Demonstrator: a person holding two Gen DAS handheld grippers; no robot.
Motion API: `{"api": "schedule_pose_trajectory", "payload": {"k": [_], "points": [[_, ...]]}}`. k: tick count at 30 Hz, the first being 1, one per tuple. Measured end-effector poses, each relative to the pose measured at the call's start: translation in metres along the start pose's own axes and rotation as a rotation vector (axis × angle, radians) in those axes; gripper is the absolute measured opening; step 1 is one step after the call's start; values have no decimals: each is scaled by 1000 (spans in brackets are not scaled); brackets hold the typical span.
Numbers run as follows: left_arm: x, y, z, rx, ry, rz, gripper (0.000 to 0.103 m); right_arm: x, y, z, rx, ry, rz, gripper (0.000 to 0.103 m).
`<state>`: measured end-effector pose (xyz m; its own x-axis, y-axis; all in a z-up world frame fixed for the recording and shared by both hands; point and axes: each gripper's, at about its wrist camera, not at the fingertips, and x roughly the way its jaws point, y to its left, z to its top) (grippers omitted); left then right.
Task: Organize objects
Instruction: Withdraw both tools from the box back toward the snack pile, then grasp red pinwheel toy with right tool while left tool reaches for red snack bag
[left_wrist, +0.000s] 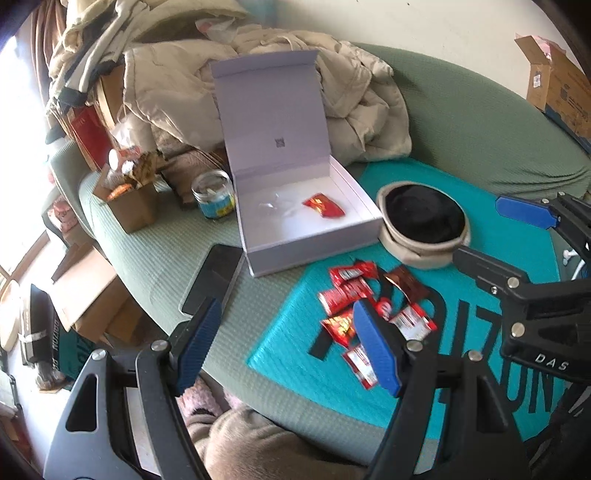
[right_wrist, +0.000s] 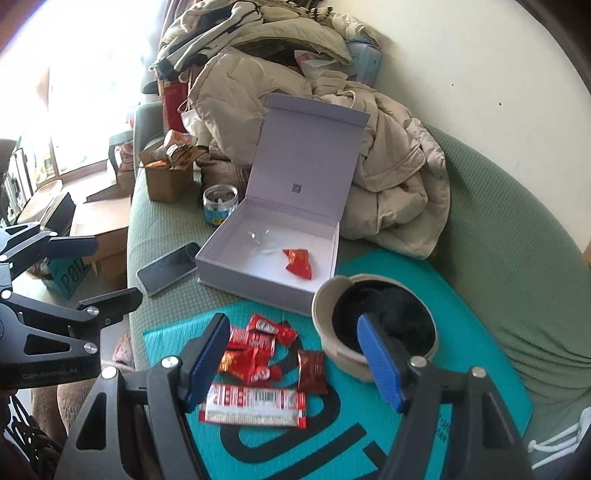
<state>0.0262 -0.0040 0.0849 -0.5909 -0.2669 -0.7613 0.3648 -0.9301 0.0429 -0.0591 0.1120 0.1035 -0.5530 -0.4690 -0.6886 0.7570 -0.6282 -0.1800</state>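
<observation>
"DAS" on right gripper (left_wrist: 517, 236) — partial

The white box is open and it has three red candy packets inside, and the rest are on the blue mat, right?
Not quite. The white box is open, but it holds only one red packet; the right wrist view shows that clearly. The rest of the red packets do lie on the blue mat.
</observation>
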Motion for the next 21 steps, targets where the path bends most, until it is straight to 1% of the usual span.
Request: {"api": "schedule_pose_trajectory", "payload": {"k": [6, 13, 16, 21], "points": [[7, -20, -20, 1, 37, -15, 73, -3, -3, -30, -5, 25, 34, 72], [13, -37, -39, 10, 54, -33, 73, 2, -9, -63, 15, 70, 83, 72], [21, -40, -48, -8, 80, -50, 73, 7, -9, -76, 19, 97, 101, 72], [36, -37, -61, -36, 120, -69, 73, 18, -7, -92, 31, 126, 158, 72]]}}
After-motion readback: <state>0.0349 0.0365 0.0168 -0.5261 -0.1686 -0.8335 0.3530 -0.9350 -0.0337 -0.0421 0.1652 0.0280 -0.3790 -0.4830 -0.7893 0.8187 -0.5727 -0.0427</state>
